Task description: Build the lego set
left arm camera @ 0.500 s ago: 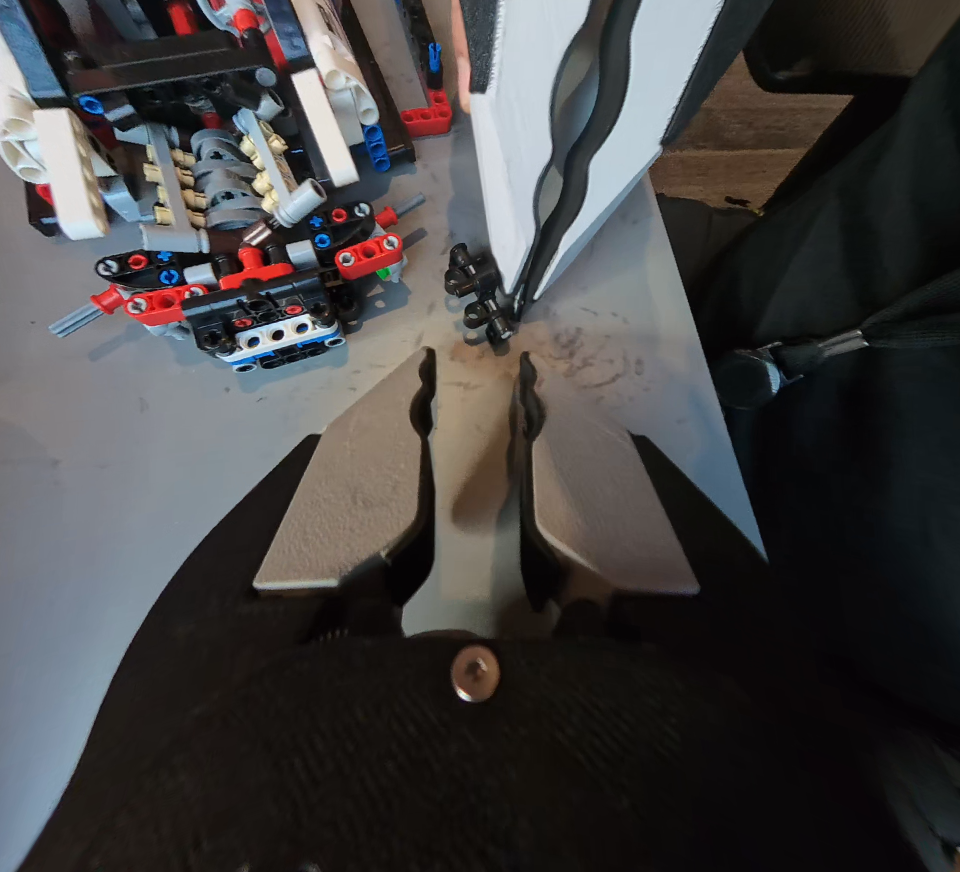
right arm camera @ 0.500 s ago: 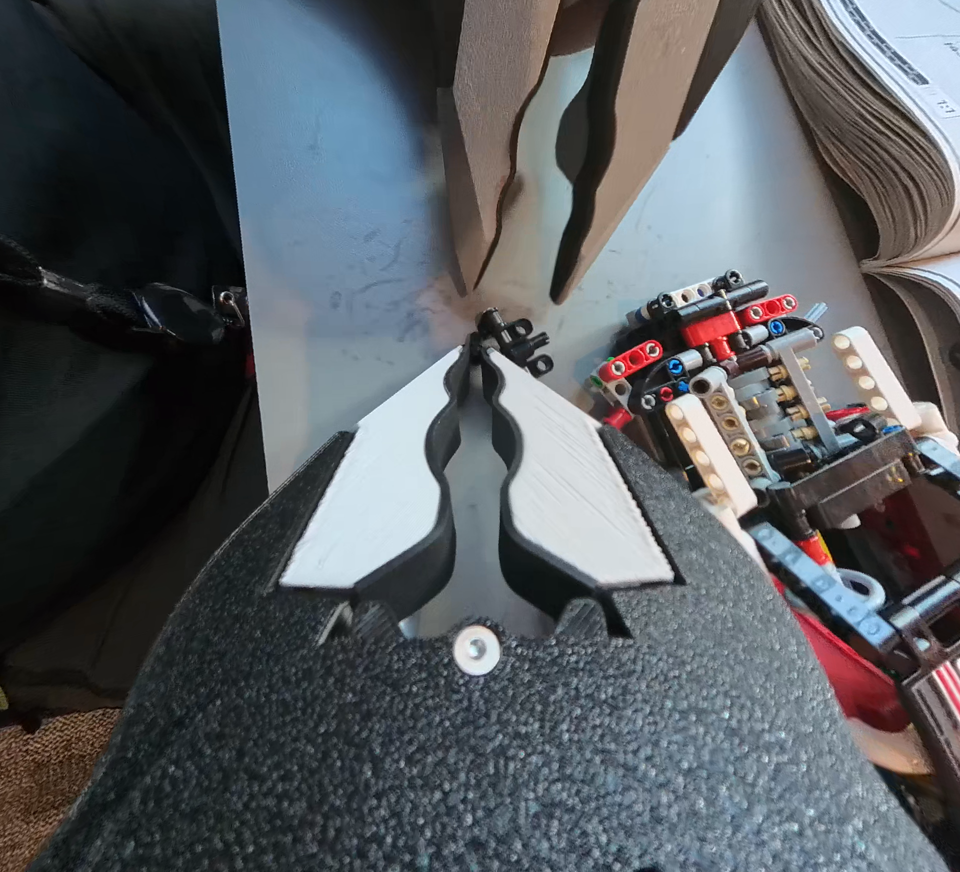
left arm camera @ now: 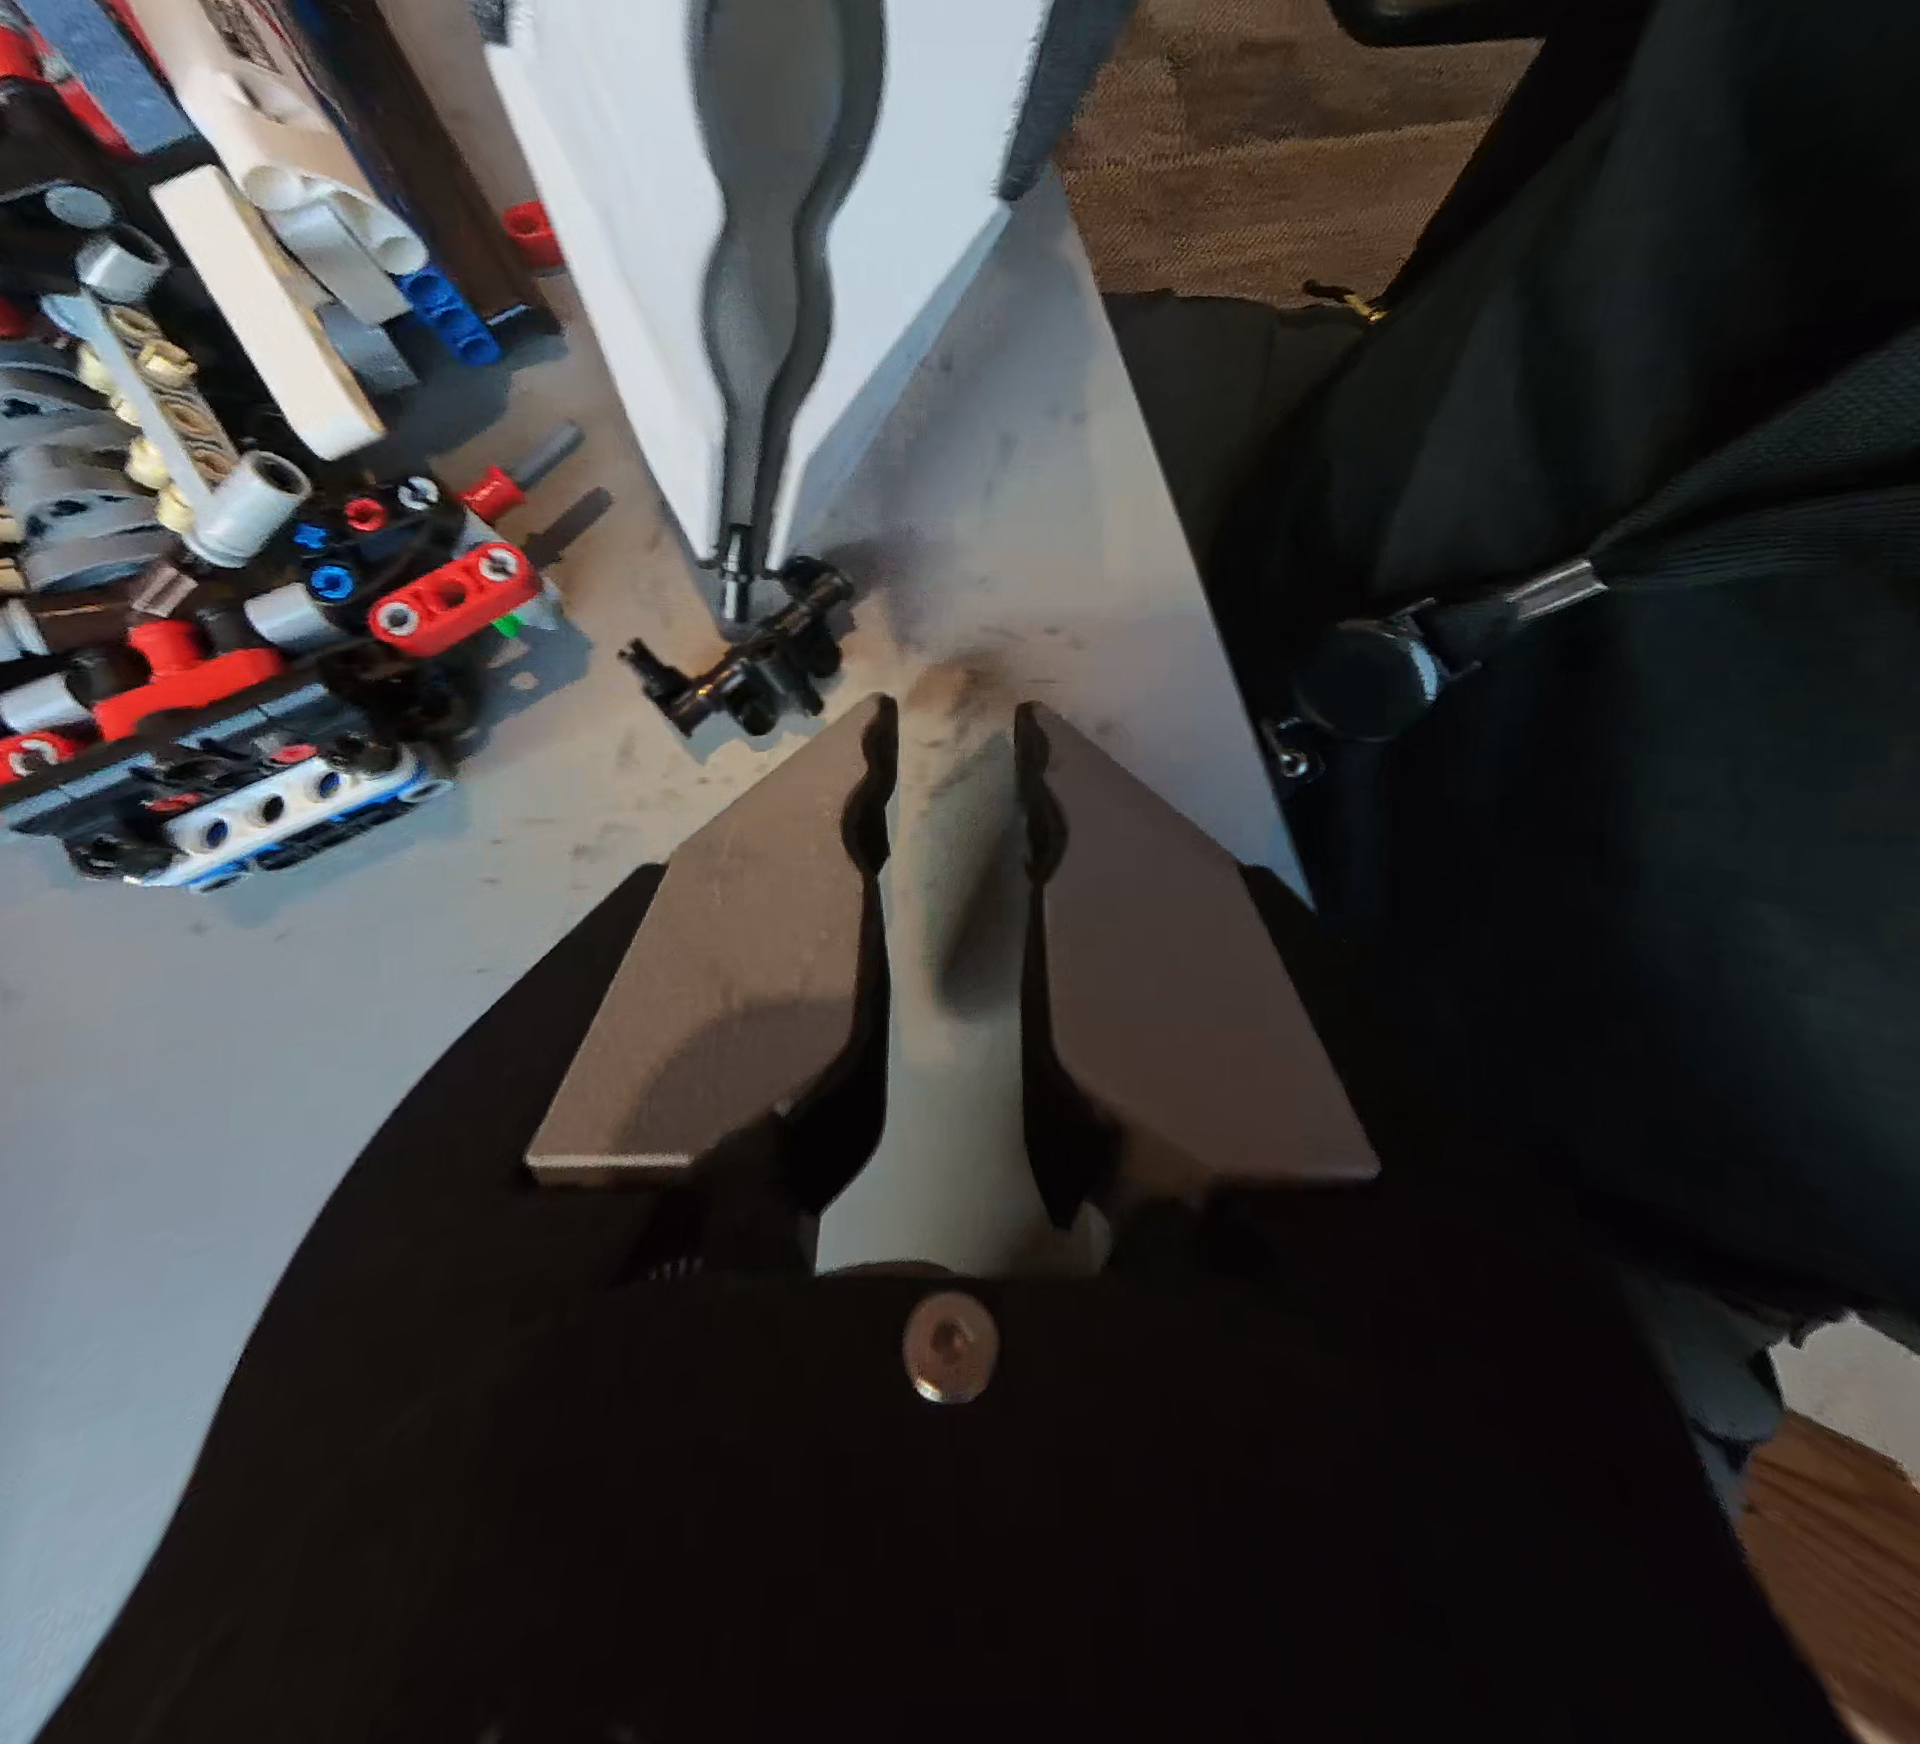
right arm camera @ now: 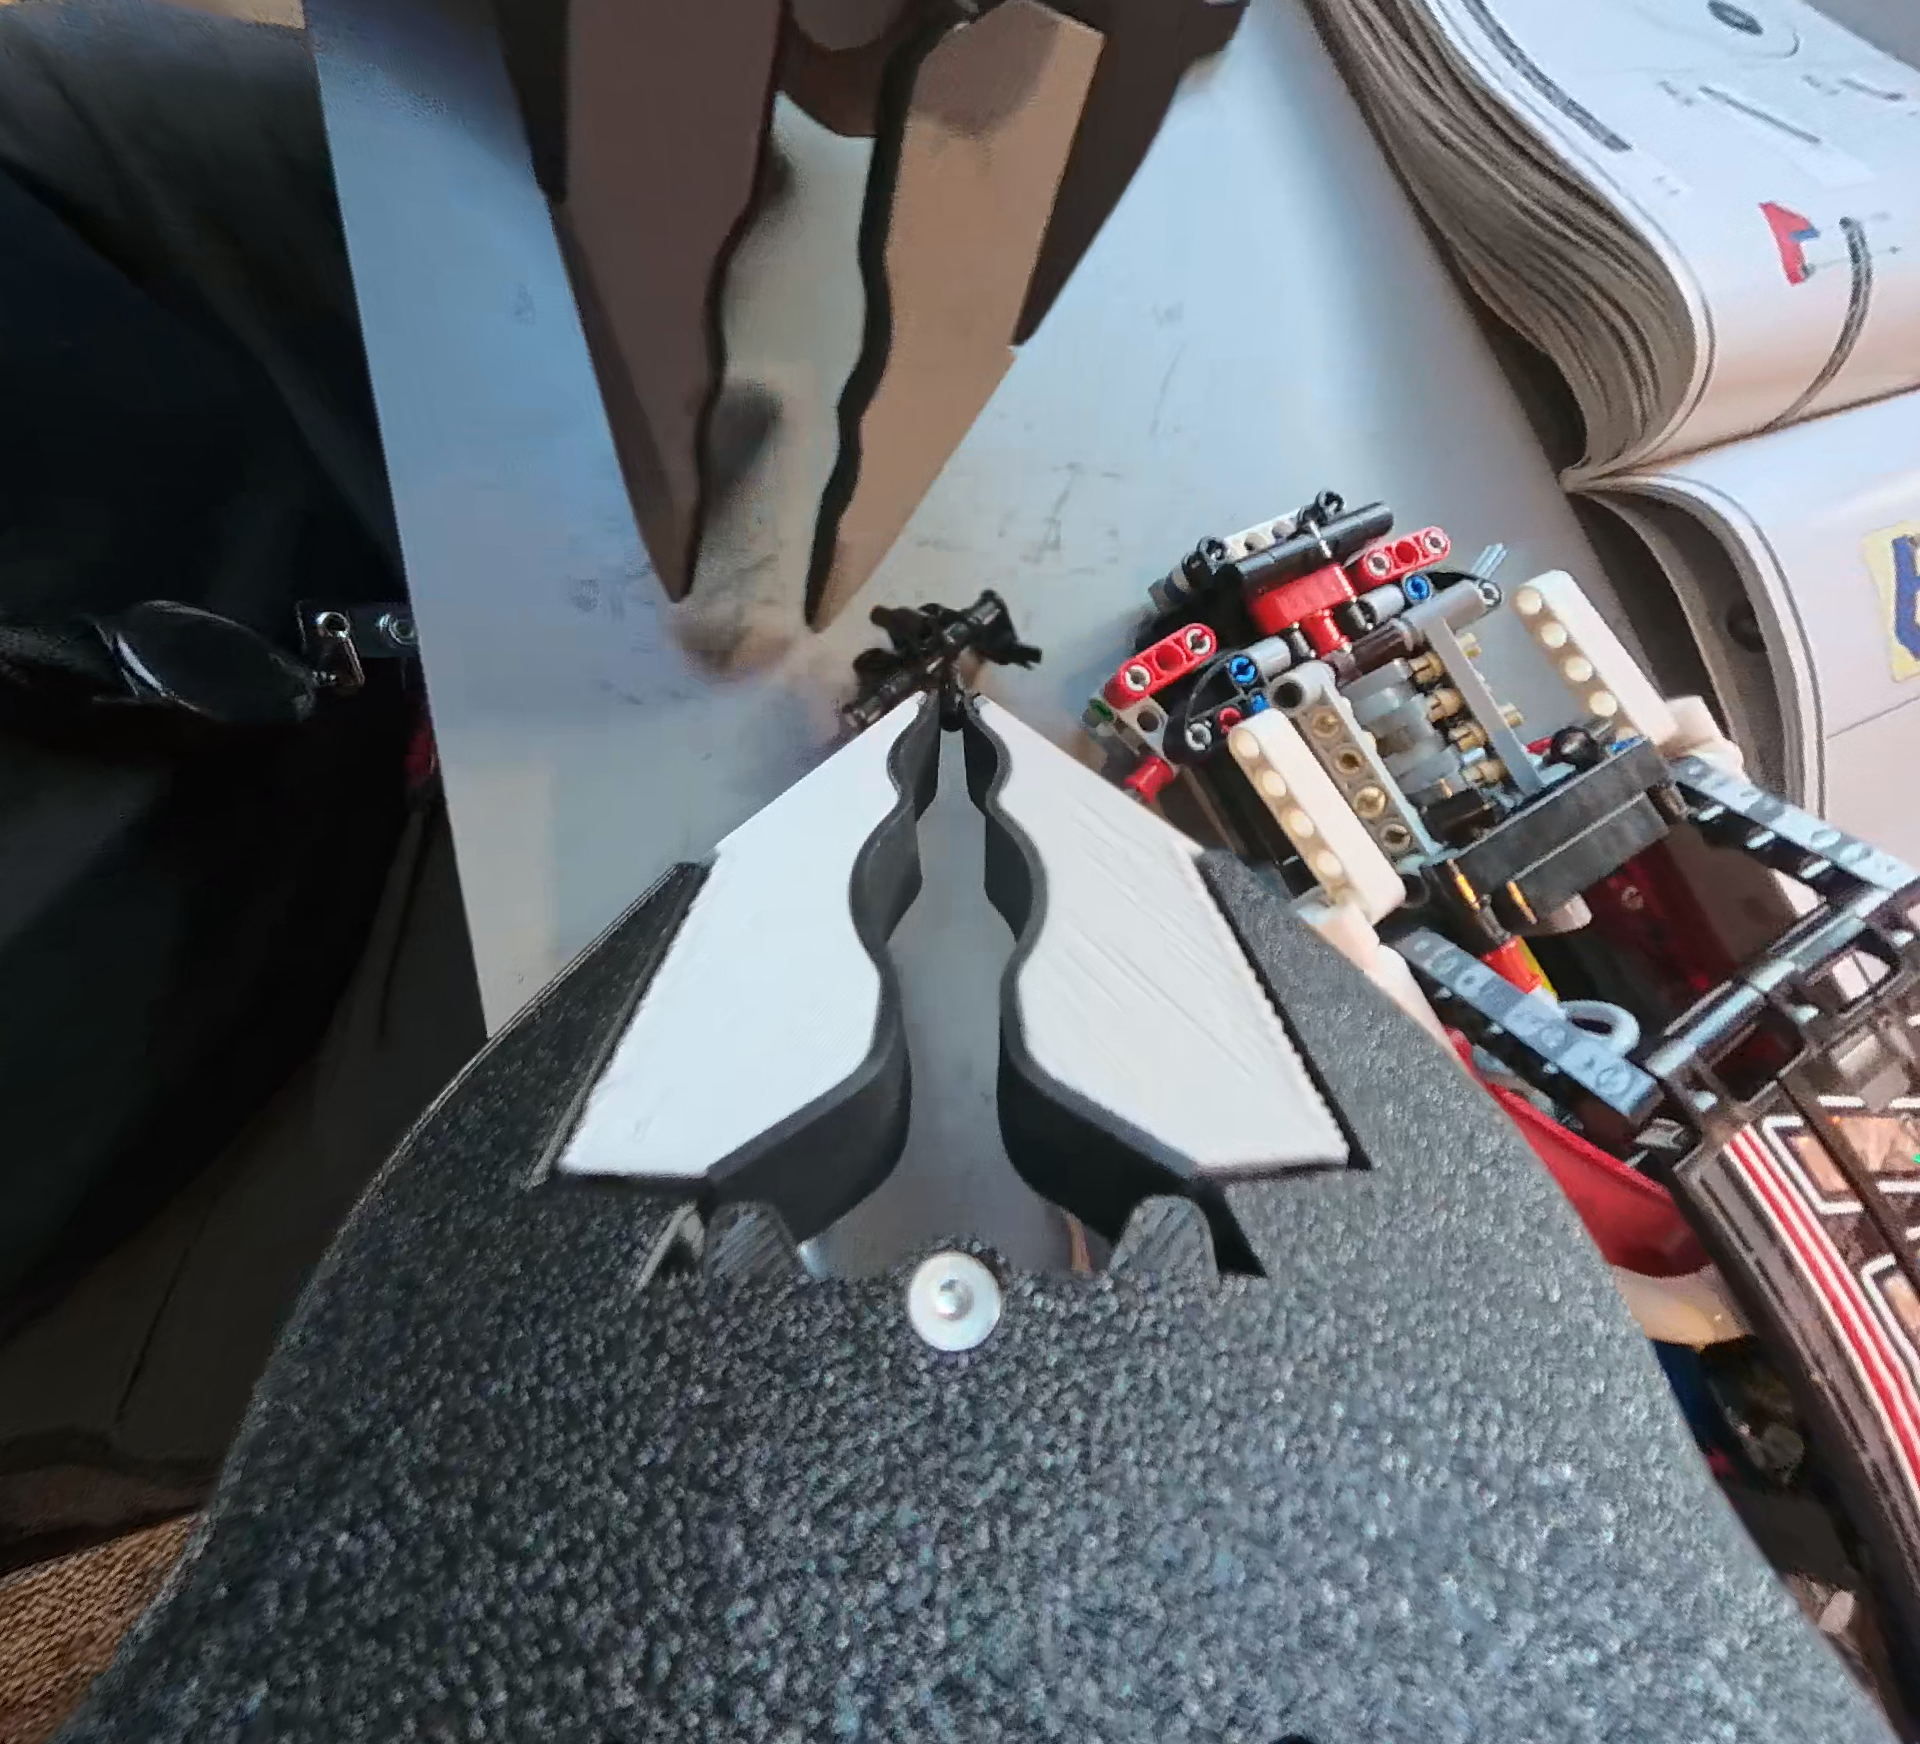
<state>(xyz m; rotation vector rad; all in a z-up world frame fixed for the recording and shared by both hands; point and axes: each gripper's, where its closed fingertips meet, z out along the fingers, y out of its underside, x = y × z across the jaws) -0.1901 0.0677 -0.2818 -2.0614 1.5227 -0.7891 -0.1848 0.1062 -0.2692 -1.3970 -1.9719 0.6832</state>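
Left wrist view: the left gripper (left arm camera: 954,720) has its fingers spread, empty; the black Technic connector piece (left arm camera: 750,666) lies just beyond its left fingertip. Right wrist view: the right gripper (right arm camera: 948,707) pinches that piece (right arm camera: 940,640) at its fingertips, beside the Technic model (right arm camera: 1382,738).

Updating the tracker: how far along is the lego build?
Done: a large part of the model stands assembled on the table. In hand: the right gripper is pinched on a small black piece; the left gripper is open and empty beside it. Left: that piece is not yet joined to the model, and the manual lies open.
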